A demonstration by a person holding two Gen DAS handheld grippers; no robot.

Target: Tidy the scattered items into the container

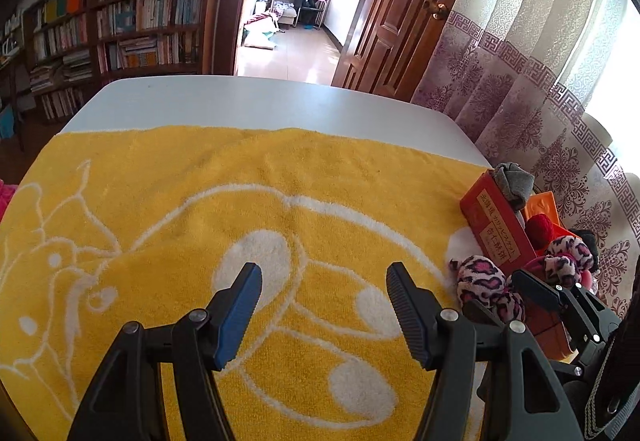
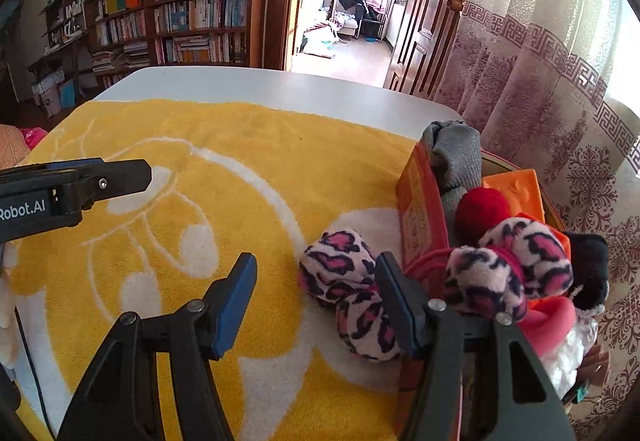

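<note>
Fuzzy pink leopard-print sock [image 2: 352, 301], crumpled

A: What's under the left gripper [image 1: 324, 291]?
B: Only the yellow towel [image 1: 240, 193]; its jaws stand apart, nothing between.
A: And at three o'clock?
B: An orange box [image 1: 496, 225] with socks inside, a leopard-print sock [image 1: 486, 287] touching its wall.
</note>
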